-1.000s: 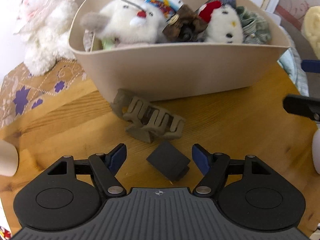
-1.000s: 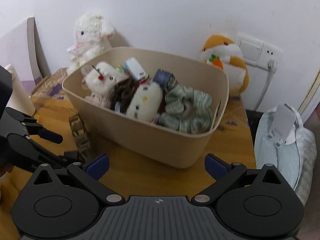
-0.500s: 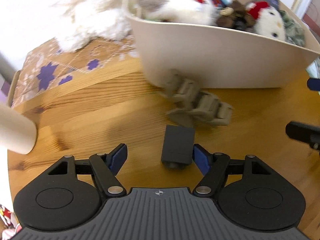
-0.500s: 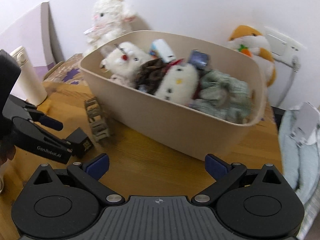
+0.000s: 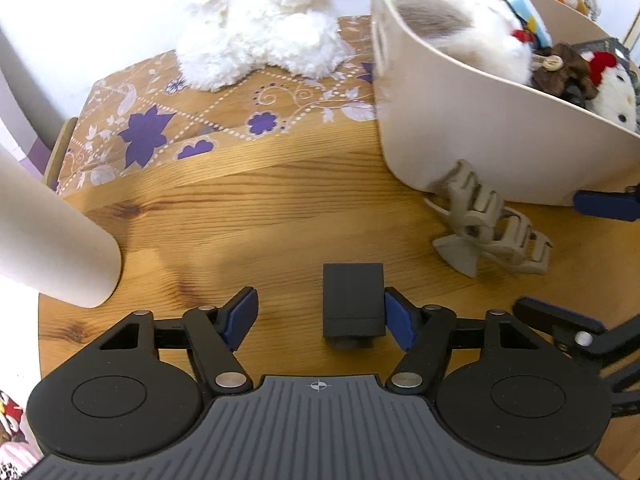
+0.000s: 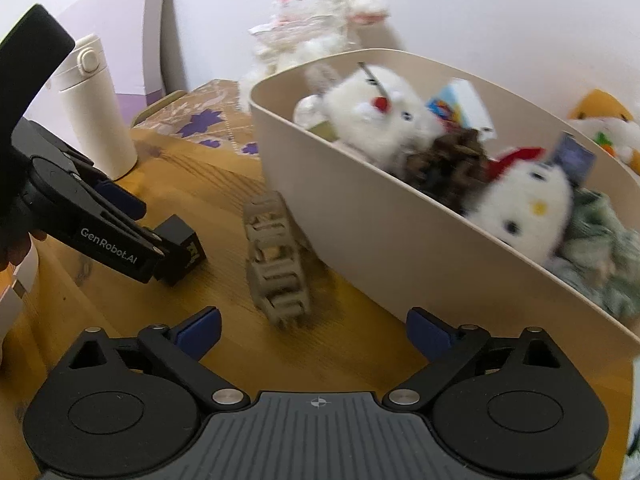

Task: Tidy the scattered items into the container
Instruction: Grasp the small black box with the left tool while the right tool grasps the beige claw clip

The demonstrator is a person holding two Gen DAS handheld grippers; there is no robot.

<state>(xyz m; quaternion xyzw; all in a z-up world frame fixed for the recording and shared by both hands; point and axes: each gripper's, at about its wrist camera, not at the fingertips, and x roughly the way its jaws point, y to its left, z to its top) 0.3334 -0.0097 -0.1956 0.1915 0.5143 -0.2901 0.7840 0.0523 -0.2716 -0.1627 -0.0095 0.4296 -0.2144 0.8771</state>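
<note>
Left gripper (image 5: 318,314): jaws wide, just been narrowing; small black block (image 5: 353,300) stands between them, one pad beside it, not clamped
Right gripper (image 6: 313,330): jaws spread wide, just been narrowing; nothing gripped; taupe hair claw (image 6: 275,258) lies just ahead
Hair claw: on wooden table (image 5: 248,216), against beige container (image 6: 384,248)
Container: holds plush toys

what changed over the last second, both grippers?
The left gripper shifted so the black block sits by its right finger, jaws closing, not yet gripping. The right gripper dropped toward the hair claw, jaws narrowing but open. Block, claw and bin stayed put.
</note>
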